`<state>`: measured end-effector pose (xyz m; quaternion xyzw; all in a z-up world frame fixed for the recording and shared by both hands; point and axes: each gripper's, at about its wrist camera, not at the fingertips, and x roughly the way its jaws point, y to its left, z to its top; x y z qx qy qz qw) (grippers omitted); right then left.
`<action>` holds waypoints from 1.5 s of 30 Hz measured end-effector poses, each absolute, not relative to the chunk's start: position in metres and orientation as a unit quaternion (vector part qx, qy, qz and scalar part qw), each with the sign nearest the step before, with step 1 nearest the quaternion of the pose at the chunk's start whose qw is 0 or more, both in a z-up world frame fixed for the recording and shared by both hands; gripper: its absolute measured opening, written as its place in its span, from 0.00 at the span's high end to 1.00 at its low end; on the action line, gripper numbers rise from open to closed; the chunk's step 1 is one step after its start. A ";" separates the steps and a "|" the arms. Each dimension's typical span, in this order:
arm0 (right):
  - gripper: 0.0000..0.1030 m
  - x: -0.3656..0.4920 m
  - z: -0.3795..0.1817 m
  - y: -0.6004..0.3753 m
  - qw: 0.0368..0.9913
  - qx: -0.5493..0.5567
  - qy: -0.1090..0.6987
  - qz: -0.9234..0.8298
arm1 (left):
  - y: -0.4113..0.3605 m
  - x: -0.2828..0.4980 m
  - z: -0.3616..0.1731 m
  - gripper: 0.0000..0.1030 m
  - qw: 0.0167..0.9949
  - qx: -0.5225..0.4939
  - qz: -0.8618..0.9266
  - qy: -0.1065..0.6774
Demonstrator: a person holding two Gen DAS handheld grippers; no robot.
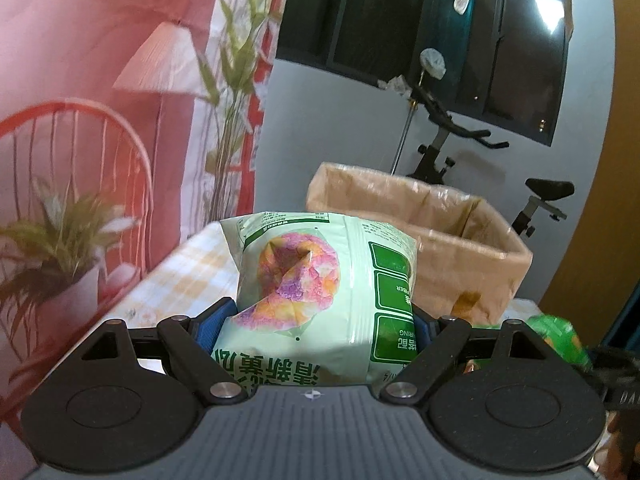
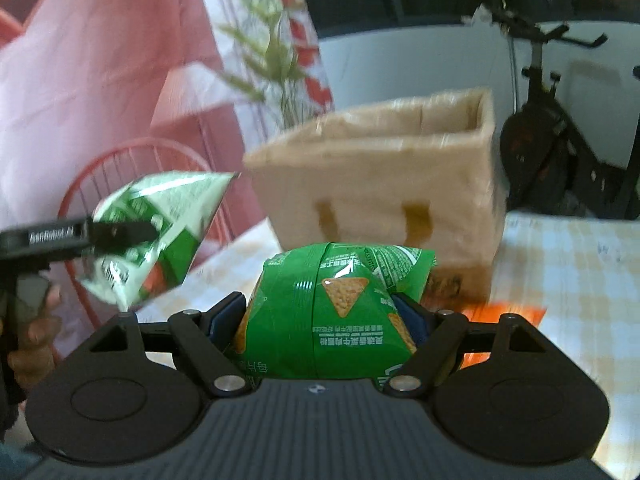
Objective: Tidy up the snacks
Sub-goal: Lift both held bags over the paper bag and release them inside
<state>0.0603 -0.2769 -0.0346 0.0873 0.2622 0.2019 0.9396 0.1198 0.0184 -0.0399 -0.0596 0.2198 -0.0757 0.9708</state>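
1. Snack number one, a pale green crinkly plastic packet printed with a pink-and-orange ring [image 1: 320,288], sits pinched between the blue pads of the left gripper [image 1: 322,316], jaws closed against its sides; it stands upright, long axis pointing up and away from the camera
2. Snack number two, a bright green foil bag printed with triangular corn chips [image 2: 336,312], is clamped the same way in the right gripper [image 2: 324,316], lifted above the table
3. Straight ahead of both claws stands the open-topped tan box lined with clear plastic film [image 1: 440,232], seen from the right wrist as a tan block with two dark handle marks [image 2: 384,184]; judged from the task, that is where the packets go
4. From the left wrist the box lies ahead and slightly right, its rim rising just behind the packet's top; from the right wrist it is dead ahead, so neither arm looks clearly nearer
5. In the right wrist view the left gripper and its packet [image 2: 160,232] hang to the left, apart from the box's near corner; both arms converging on one opening could collide
6. Below lies a yellow-and-white checked tablecloth [image 2: 568,264] with an orange wrapper [image 2: 504,316] on it; a black exercise bike [image 1: 460,148] stands behind, out of the way
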 end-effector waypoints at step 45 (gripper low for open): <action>0.14 0.304 0.006 -0.310 0.942 0.048 0.282 0.174 | -0.080 0.364 0.009 0.10 0.949 0.080 -0.122 0.280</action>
